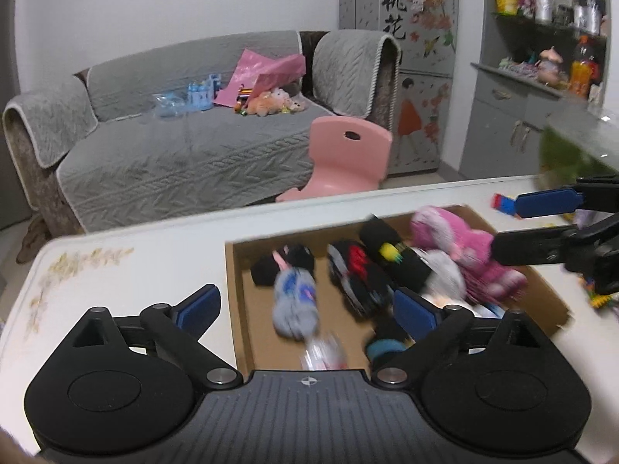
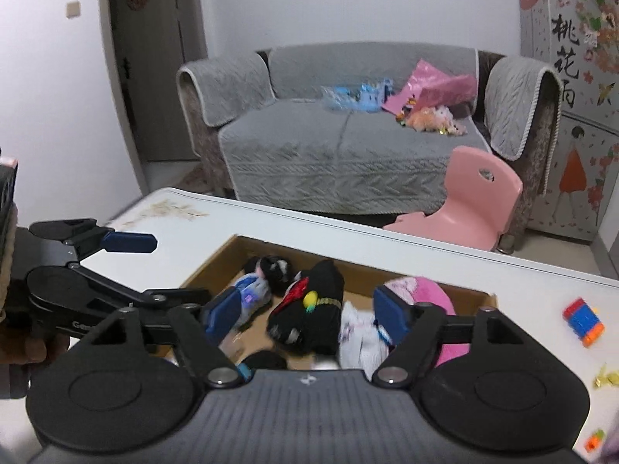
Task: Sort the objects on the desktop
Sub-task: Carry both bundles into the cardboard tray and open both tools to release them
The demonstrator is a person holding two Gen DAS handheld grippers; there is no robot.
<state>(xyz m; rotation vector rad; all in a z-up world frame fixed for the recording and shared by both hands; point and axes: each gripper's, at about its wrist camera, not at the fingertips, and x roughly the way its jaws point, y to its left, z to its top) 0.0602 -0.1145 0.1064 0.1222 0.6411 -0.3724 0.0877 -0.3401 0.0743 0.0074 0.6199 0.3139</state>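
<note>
A cardboard box (image 1: 232,270) (image 2: 216,263) lies on the white table and holds several rolled socks. Among them are a black roll with a yellow tag (image 1: 390,255) (image 2: 309,309), a pink one (image 1: 464,247) (image 2: 429,290), a grey-blue one (image 1: 296,297) (image 2: 253,290) and a white one (image 2: 359,336). My left gripper (image 1: 305,305) (image 2: 174,266) stands open over the box's left part with nothing between its fingers. My right gripper (image 2: 307,309) (image 1: 506,227) hangs open over the box's right part, clear of the socks.
A red, blue and orange toy block (image 2: 582,321) (image 1: 503,203) and small bright pieces (image 2: 607,377) lie on the table (image 2: 271,224) right of the box. Beyond the far table edge stand a pink chair (image 2: 476,201) and a grey sofa (image 2: 340,147).
</note>
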